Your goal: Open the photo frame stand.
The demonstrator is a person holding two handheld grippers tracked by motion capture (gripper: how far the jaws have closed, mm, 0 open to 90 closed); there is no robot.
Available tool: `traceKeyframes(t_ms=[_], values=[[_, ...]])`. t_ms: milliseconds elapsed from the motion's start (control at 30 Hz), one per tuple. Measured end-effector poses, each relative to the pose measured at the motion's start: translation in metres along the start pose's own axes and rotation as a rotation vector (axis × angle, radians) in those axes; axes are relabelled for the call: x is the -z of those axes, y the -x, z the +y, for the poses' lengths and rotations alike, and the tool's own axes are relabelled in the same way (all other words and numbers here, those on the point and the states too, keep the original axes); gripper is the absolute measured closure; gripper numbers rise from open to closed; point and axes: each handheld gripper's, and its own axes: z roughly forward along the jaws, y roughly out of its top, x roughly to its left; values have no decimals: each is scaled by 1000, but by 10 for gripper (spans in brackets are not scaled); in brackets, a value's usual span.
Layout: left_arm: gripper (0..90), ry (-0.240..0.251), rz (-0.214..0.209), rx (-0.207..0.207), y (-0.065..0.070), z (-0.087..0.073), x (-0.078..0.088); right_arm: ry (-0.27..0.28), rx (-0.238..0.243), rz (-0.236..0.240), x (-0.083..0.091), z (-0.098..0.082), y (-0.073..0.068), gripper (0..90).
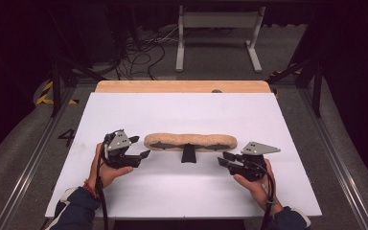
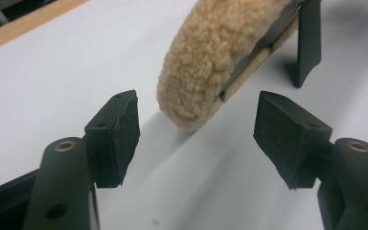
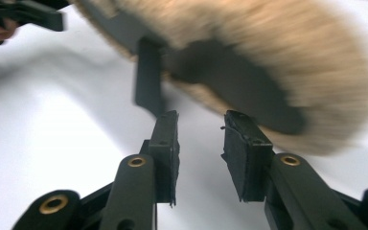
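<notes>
High view: long tan fleecy pad (image 1: 190,141)

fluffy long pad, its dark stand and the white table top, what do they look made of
Fluffy pad: looks like tan sheepskin or synthetic fleece, going by its curly matte pile; which of the two is unclear.
Dark stand: probably hard black plastic, with flat smooth faces and a dull sheen.
White top: a smooth matte sheet, possibly laminate or painted board.
Far edge strip: light wood, or a wood-look finish.

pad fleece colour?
Tan, curly fleece on the pad, over a black backing. Clearest in the left gripper view.
</notes>
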Motion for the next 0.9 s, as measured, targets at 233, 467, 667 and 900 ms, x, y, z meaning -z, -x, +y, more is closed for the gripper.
traceKeyframes(t_ms=[233,467,667,900], values=[[241,14,-21,-9,-1,2,-5,57,-26,-55,24,-2,19,667],[263,30,-63,4,-4,5,-13,140,-37,-111,34,1,30,660],[371,74,-95,33,-7,4,-15,188,-61,-109,28,6,30,674],[433,77,-98,57,-10,3,-19,156,-41,-92,17,8,28,666]])
